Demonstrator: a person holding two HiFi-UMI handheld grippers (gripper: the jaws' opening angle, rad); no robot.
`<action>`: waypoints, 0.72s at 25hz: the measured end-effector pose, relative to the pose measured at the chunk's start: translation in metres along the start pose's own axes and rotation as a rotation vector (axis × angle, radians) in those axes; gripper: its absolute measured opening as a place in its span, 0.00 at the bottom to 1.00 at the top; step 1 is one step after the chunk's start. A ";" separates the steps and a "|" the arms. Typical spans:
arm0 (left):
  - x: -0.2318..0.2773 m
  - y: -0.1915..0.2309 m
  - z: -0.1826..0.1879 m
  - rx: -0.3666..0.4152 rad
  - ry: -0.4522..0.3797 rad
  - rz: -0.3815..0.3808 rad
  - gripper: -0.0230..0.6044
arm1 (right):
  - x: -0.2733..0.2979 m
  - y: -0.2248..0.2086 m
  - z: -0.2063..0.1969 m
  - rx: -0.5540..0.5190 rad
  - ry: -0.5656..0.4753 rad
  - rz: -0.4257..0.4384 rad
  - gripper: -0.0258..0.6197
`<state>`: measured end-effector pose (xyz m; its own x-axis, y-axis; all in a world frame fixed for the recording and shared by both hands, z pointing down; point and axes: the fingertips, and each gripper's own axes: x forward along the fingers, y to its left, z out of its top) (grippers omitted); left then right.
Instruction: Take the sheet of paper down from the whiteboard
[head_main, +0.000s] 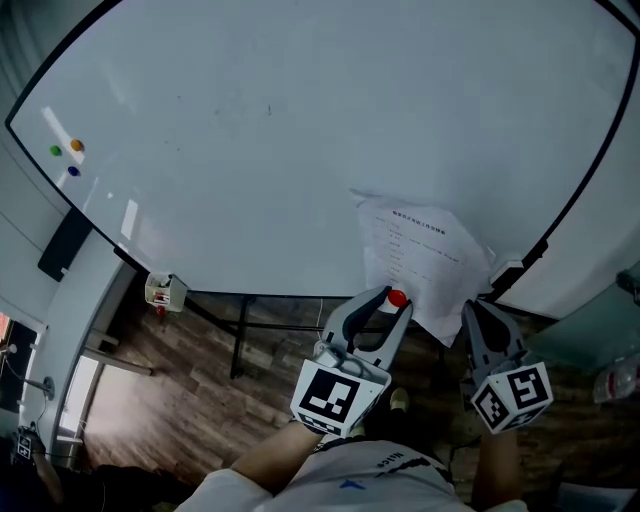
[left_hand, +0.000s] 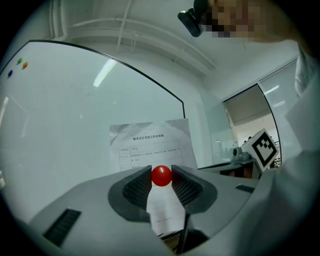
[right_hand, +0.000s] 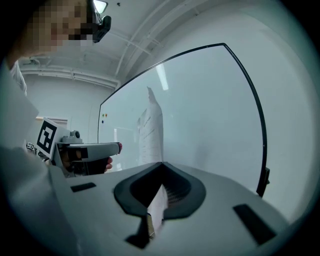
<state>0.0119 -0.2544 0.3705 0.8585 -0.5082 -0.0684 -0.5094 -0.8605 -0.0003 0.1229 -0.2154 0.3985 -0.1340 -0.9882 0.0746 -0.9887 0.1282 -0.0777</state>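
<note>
Low on the whiteboard, near five o'clock in the head view: sheet of paper, printed, creased at its top corner, lower part hanging past the board's bottom edge. Pinched at that lower edge by the right hand-held gripper, jaws closed on the paper, seen edge-on in that gripper's own view. Just at nine o'clock of the sheet's lower half: left hand-held gripper, clamped on a red magnet. Seems to sit a little clear of the sheet, judging by the gap in the right gripper view.

Likely trouble: nothing else visibly pinning the sheet, so carried by one low pinch alone. Could flop over, slide out of the jaws, or tear under a sharp pull. Could also lose the round magnet from the left jaws, onto the board or down to the floor.

Edges: black board frame and a small fitting close at three o'clock of the sheet, so little room that way. Wide bare board from nine to twelve o'clock. Three small magnets and a marker box far off toward nine o'clock, well apart. Best exit judged straight back from the board.
</note>
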 end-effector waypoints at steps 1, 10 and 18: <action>-0.002 -0.001 0.000 -0.003 0.001 -0.002 0.25 | -0.003 0.001 0.000 -0.005 0.003 -0.004 0.06; -0.016 -0.004 -0.006 -0.019 0.023 0.006 0.25 | -0.013 0.011 0.003 -0.029 -0.007 -0.007 0.06; -0.016 -0.004 0.004 -0.009 0.014 0.015 0.25 | -0.013 0.013 0.008 -0.028 -0.017 0.015 0.06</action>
<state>-0.0004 -0.2429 0.3680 0.8514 -0.5217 -0.0548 -0.5221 -0.8529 0.0092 0.1127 -0.2015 0.3890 -0.1475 -0.9874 0.0566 -0.9882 0.1448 -0.0505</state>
